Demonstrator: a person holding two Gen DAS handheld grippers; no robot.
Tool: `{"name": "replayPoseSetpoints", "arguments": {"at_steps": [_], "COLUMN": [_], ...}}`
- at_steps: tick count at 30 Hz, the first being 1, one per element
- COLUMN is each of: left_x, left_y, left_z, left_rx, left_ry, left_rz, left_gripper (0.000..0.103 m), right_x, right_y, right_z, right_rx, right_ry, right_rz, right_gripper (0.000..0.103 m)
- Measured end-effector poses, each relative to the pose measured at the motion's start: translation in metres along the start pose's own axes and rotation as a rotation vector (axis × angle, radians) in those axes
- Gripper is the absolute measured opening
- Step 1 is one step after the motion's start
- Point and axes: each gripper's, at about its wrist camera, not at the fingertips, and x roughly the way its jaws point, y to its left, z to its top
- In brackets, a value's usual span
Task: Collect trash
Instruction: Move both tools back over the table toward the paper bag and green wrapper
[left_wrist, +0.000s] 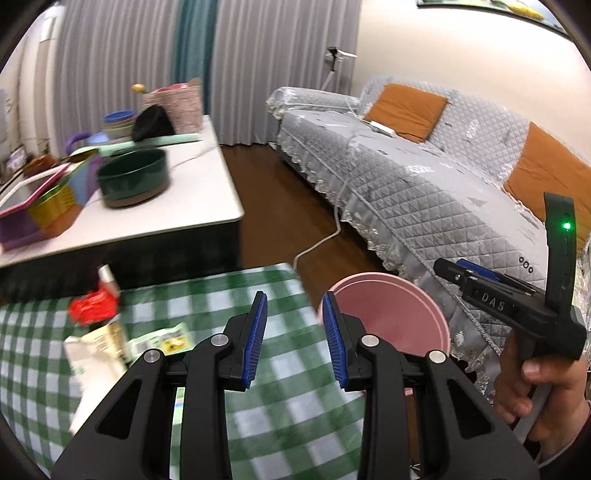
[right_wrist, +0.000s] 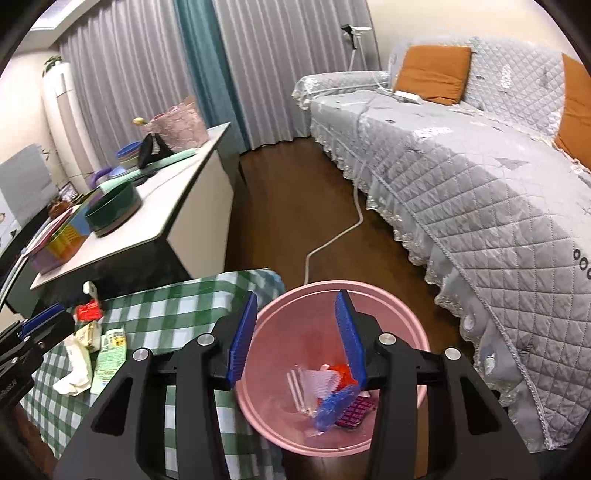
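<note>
A pink trash bin (right_wrist: 399, 317) stands on the floor beside a low table with a green checked cloth (right_wrist: 177, 314). Inside it lie clear plastic, a red piece and a blue piece of trash (right_wrist: 332, 406). My right gripper (right_wrist: 299, 325) is open and empty above the bin. My left gripper (left_wrist: 293, 328) is open and empty over the cloth's right edge, next to the bin (left_wrist: 391, 314). On the cloth lie a red wrapper (left_wrist: 94, 308), a white crumpled paper (left_wrist: 98, 363) and a green-and-yellow packet (left_wrist: 162, 341); they also show in the right wrist view (right_wrist: 88, 310).
A white coffee table (left_wrist: 207, 192) behind holds a dark green pot (left_wrist: 133, 177), coloured boxes and bowls. A grey quilted sofa (right_wrist: 480, 192) with orange cushions runs along the right. A white cable (right_wrist: 332, 240) lies on the dark wood floor between them.
</note>
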Motion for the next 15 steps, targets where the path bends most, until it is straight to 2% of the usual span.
{"name": "replayPoseSetpoints", "arguments": {"at_steps": [5, 9, 15], "left_x": [-0.021, -0.039, -0.052], "left_y": [0.042, 0.09, 0.16], "left_z": [-0.015, -0.03, -0.059], "left_rx": [-0.043, -0.095, -0.229], "left_ry": [-0.007, -0.011, 0.002], "left_rz": [0.042, 0.098, 0.188], "left_gripper": [0.031, 0.031, 0.031], "right_x": [0.005, 0.009, 0.019], "right_y": [0.026, 0.056, 0.091], "right_z": [-0.008, -0.015, -0.029], "right_rx": [-0.024, -0.081, -0.14], "right_ry": [0.029, 0.039, 0.07], "right_rz": [0.05, 0.084, 0.151], "right_gripper": [0.045, 0.045, 0.045]}}
